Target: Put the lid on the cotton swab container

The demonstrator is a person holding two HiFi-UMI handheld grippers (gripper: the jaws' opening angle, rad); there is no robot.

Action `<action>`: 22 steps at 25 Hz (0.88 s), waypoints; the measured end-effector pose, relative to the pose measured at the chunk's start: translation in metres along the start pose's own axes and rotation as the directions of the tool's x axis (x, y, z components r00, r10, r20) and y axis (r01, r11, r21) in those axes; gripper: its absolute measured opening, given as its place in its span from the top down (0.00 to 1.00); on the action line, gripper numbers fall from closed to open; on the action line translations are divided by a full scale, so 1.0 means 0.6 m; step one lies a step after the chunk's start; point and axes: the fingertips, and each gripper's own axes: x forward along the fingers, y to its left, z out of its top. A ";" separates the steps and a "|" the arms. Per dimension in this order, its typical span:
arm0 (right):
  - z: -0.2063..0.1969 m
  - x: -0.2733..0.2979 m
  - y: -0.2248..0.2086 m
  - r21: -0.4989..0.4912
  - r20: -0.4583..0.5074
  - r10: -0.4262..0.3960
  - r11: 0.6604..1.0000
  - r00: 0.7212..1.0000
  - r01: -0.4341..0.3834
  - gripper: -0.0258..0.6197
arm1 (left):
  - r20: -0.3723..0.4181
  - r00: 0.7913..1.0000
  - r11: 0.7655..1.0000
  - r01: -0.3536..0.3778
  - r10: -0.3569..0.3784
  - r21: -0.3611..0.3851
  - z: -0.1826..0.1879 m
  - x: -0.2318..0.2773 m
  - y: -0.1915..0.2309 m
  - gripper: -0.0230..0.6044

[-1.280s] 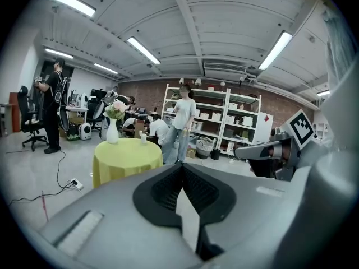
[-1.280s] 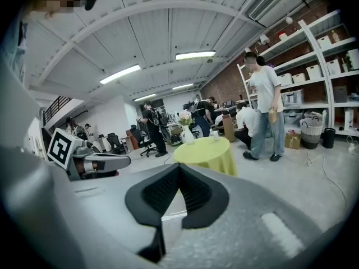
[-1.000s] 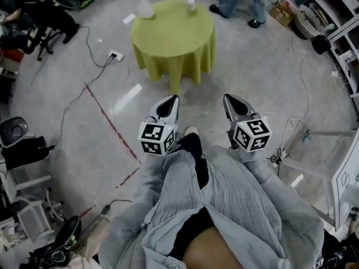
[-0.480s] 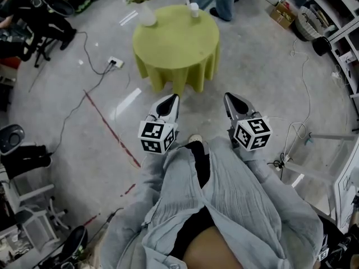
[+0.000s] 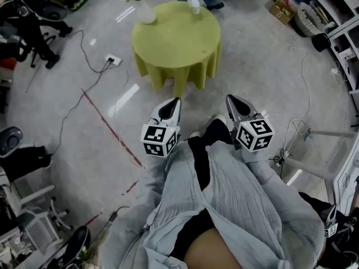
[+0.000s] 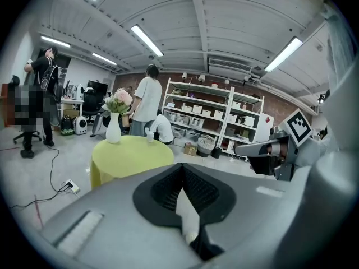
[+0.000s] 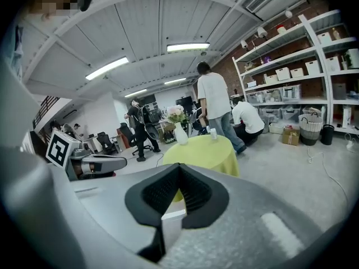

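A small white cotton swab container (image 5: 194,5) stands at the far edge of a round table with a yellow-green cloth (image 5: 176,43). It shows too in the left gripper view (image 6: 150,135) and the right gripper view (image 7: 213,133). It is too small to tell a lid. My left gripper (image 5: 175,101) and right gripper (image 5: 230,98) are held side by side at waist height, well short of the table and pointing at it. Both are shut with nothing in them. The left gripper (image 6: 180,167) and right gripper (image 7: 178,167) each show their jaws meeting at the tip.
A white vase of flowers (image 5: 147,13) stands on the table's far left. Cables and a power strip (image 5: 114,59) lie on the floor at left, with a red line (image 5: 109,125) across it. Shelving (image 5: 342,43) lines the right side. People stand beyond the table (image 6: 147,102).
The person in jeans behind the table has walked left and mostly out of the head view. My foot has stepped forward. Both grippers keep their pose.
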 end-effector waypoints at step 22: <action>0.102 0.178 -0.106 -0.016 -0.034 0.094 0.995 0.995 -0.095 0.96 | 0.002 0.997 0.997 -0.076 0.076 -0.026 0.083 0.168 0.100 0.93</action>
